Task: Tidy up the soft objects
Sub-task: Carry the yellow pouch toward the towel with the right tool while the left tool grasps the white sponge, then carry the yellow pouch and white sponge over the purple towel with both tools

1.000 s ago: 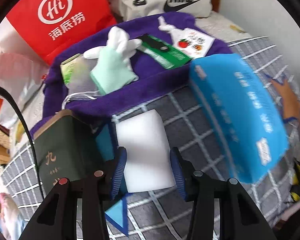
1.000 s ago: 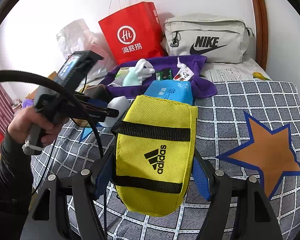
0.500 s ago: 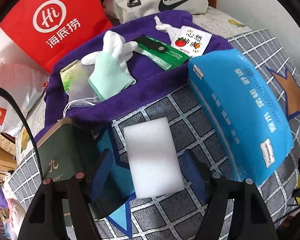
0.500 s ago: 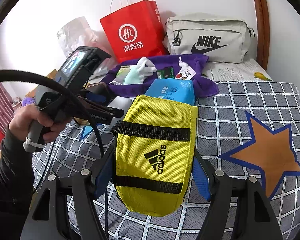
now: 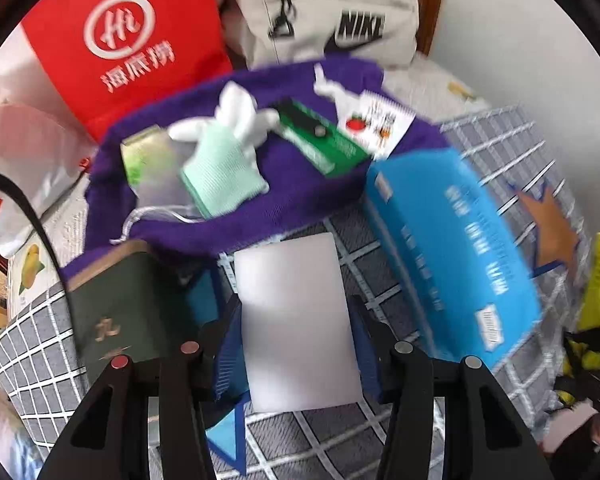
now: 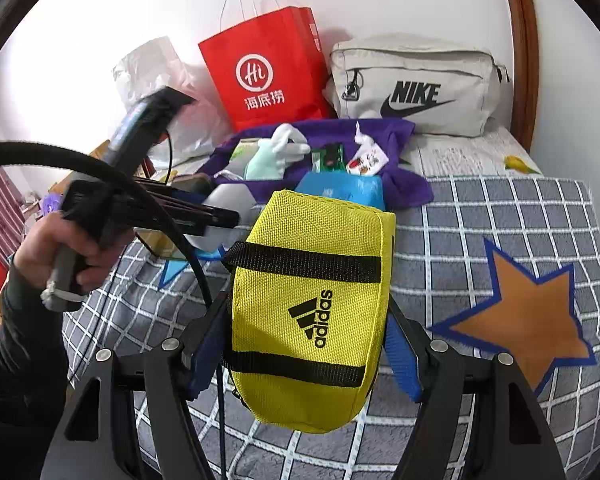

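My left gripper (image 5: 296,344) is closing around the white sponge block (image 5: 296,320), which lies flat on the checked bedspread (image 5: 380,440) between the blue pads; I see both pads right at its long edges, though the blur keeps me from saying they press yet. The block's long axis runs straight away from me, along the fingers, its far end pointing at the purple cloth (image 5: 300,200). A blue tissue pack (image 5: 452,248) lies just beside it to the right, a dark green box (image 5: 124,308) to the left. My right gripper (image 6: 308,348) is clamped on the yellow pouch (image 6: 312,304), held upright off the bed, its long axis pointing away from me.
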Demonstrator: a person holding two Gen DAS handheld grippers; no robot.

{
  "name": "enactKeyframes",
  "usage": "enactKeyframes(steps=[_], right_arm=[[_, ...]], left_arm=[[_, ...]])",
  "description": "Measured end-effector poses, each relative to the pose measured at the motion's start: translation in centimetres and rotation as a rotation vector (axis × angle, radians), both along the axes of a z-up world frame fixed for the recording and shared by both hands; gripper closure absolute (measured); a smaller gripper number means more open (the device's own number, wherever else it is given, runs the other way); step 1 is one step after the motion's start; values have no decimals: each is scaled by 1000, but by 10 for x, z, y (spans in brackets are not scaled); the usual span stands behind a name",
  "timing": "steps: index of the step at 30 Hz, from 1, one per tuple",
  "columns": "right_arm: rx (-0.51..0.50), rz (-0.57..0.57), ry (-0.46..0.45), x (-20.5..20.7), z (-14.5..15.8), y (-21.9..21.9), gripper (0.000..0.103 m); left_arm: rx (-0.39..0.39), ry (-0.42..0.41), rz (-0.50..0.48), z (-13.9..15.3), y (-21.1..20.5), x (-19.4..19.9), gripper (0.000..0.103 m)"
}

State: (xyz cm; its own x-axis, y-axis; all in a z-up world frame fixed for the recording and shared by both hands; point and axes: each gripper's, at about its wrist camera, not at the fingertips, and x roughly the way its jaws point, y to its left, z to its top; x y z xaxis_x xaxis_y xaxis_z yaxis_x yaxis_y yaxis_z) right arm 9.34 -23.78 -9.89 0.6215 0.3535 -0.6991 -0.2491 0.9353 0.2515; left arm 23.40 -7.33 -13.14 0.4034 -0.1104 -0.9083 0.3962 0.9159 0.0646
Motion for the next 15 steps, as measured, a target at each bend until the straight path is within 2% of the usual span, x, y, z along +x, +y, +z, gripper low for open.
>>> enactKeyframes(steps=[4,7,15], right_arm=[[10,11,-1,15,10,3,32],[13,21,-3,30,18,6,32],[-30,51,-29,71,39,16,32]], left_arm=[[-72,-37,13,27,15,-8,54],[-61,-111,42,43,27,-13,54],[-141,-167,94,69,53,-15,54]])
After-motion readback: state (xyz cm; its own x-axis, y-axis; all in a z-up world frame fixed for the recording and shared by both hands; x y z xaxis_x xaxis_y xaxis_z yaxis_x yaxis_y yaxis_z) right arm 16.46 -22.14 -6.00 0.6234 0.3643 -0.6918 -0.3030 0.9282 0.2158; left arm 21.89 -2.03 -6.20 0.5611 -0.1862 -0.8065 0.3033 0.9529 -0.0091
